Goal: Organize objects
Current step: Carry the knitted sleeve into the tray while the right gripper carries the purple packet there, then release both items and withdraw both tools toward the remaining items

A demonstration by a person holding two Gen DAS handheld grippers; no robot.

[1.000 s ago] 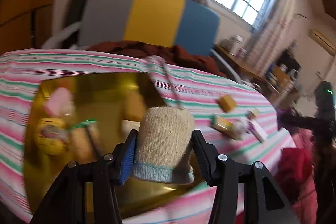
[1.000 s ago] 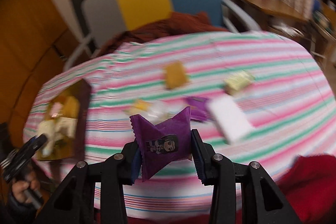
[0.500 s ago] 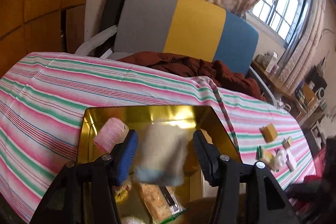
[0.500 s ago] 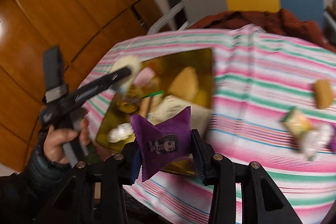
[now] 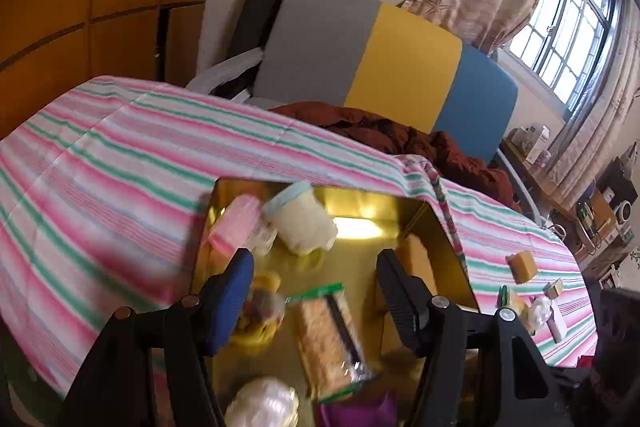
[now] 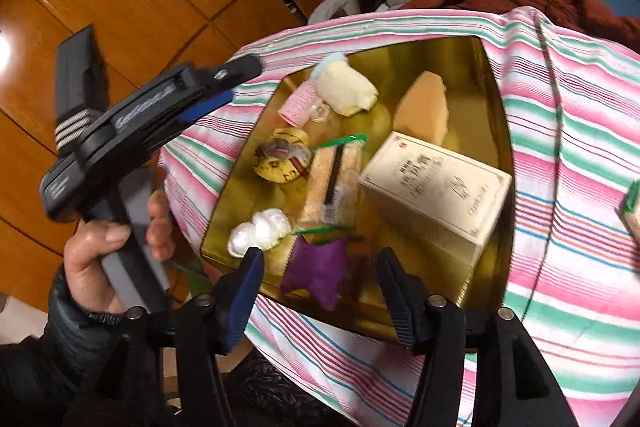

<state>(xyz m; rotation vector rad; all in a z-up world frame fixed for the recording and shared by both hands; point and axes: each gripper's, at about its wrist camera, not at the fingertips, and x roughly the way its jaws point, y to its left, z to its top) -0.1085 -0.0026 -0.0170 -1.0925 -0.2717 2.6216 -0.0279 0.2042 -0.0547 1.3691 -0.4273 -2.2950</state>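
Observation:
A gold tray (image 5: 436, 223) (image 6: 496, 95) lies on the striped tablecloth and holds several items. The beige sock roll (image 5: 302, 223) (image 6: 348, 89) lies at the tray's far end beside a pink roller (image 5: 236, 227) (image 6: 302, 103), free of my left gripper (image 5: 316, 291), whose jaws are opening with nothing between them. The purple packet (image 6: 320, 265) (image 5: 356, 409) lies at the tray's near edge, just beyond my right gripper (image 6: 320, 291). Its jaws are opening too and its pads are off the packet. In the right wrist view the left gripper (image 6: 224, 87) is held by a hand at the left.
The tray also holds a white box (image 6: 436, 187), a cracker pack (image 5: 328, 335) (image 6: 332, 183), a white puff (image 6: 260, 231), a cookie (image 6: 282, 159) and a tan block (image 6: 424, 107). Small packets (image 5: 520, 267) lie on the cloth to the right. A grey, yellow and blue chair (image 5: 384, 59) stands behind.
The left gripper let go of the sock roll, which now lies in the tray. The right gripper swung left over the tray and released the purple packet onto its near edge.

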